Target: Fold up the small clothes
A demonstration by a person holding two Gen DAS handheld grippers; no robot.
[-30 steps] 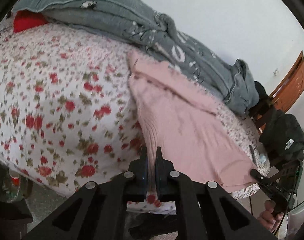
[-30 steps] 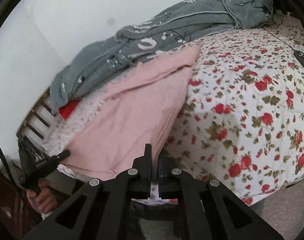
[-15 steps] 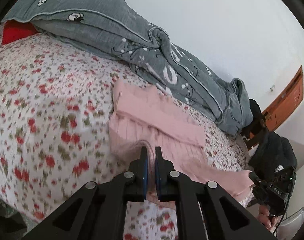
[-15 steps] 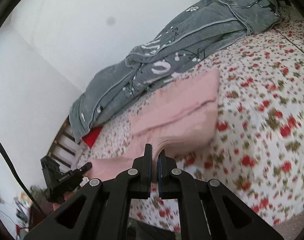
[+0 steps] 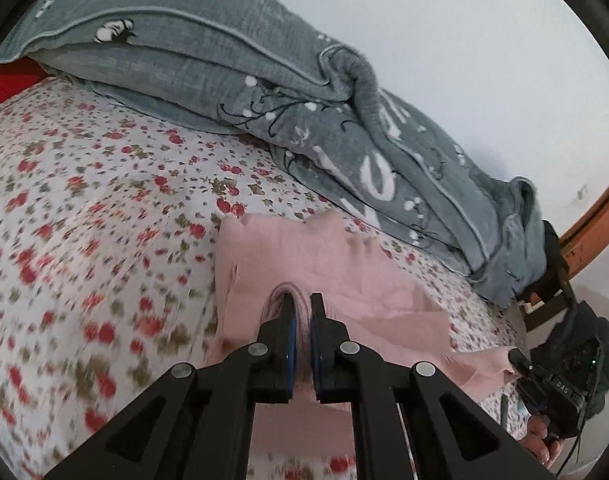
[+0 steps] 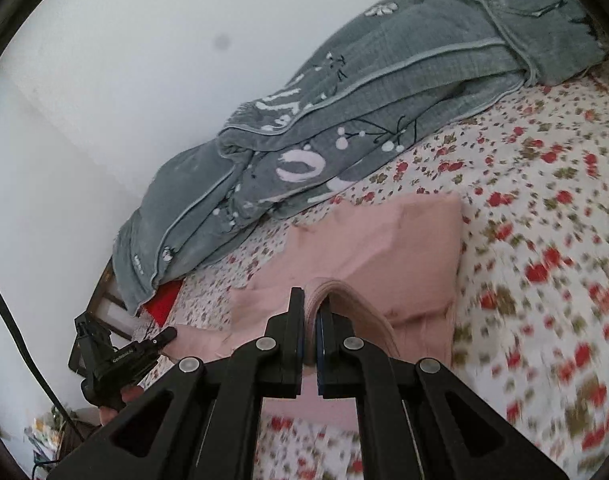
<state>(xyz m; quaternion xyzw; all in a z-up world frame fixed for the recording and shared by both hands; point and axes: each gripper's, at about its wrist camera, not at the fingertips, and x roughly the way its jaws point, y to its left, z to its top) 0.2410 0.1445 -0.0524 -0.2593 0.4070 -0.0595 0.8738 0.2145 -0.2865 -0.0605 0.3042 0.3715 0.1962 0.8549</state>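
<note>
Both grippers had carried the near edge of the pink garment [image 5: 316, 264] away from the bed's near edge, toward the grey blanket [image 5: 232, 80], doubling cloth that a second earlier lay flat and hung over the side. Seen from the left wrist, the left gripper [image 5: 300, 312] had its jaws pressed together on a bunched fold of the pink knit at about 6 o'clock, while the garment spread over the floral bedsheet [image 5: 84, 220] toward 3 o'clock. At roughly 4 o'clock the right gripper [image 5: 522, 362] pinched the cloth's other corner, a hand [image 5: 542, 436] beneath it. From the right wrist, the right gripper was likewise clamped on a fold of pink knit at 6 o'clock, with the left gripper at 8 o'clock. The blanket lay heaped along the white wall [image 5: 464, 40], from 10 to 3 o'clock.
</note>
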